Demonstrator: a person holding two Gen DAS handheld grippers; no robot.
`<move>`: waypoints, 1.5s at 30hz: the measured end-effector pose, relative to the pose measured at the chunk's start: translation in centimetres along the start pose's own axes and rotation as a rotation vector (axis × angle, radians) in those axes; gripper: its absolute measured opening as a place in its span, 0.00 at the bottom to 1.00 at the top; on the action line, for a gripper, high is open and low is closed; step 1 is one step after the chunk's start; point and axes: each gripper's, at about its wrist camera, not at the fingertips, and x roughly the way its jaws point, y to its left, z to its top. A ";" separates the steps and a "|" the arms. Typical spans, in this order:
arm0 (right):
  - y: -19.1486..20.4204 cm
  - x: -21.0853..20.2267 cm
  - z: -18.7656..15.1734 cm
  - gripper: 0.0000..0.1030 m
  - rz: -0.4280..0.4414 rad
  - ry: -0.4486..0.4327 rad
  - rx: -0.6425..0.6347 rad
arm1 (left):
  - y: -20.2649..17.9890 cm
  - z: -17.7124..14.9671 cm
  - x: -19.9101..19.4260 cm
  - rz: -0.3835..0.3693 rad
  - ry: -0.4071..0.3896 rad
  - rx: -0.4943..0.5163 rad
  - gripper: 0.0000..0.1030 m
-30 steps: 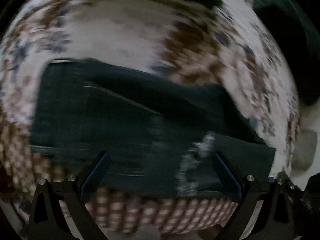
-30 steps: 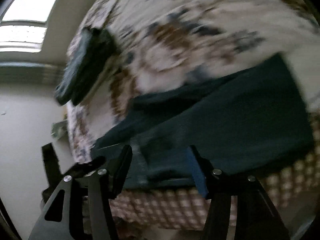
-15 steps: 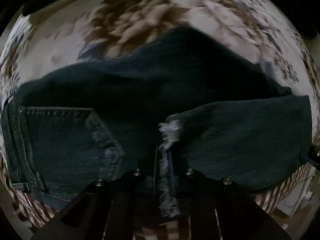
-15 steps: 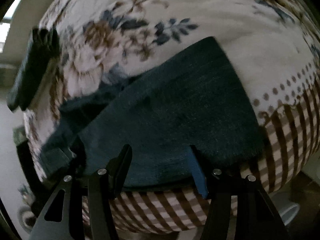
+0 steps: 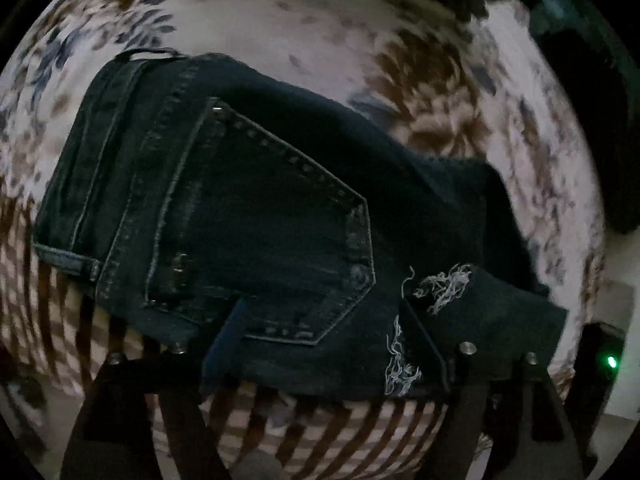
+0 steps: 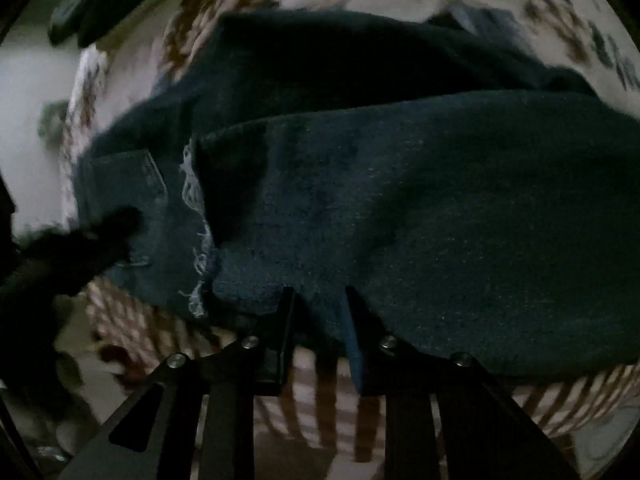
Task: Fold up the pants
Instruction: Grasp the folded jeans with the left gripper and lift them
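Lying part-folded on the floral bed (image 5: 320, 32), jeans (image 5: 260, 220) show leg hem doubled up toward pocket | left hand-held gripper (image 5: 332, 340) spread over near edge | right hand-held gripper (image 6: 320, 300) narrowed, seemingly pinching leg fabric | further folding likely left.

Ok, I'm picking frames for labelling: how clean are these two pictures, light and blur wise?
Left wrist view: dim, but the jeans show sharp pocket stitching; the floral bedspread smears toward the rim. Right wrist view: darker and softer, the denim mostly a murky mass, the left gripper a blurred silhouette. Both bulge with fisheye distortion.
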 end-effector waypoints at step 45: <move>1.2 -3.4 4.4 0.93 -0.441 -0.098 0.042 | 10.9 0.7 -6.1 -0.130 -0.513 -0.360 0.24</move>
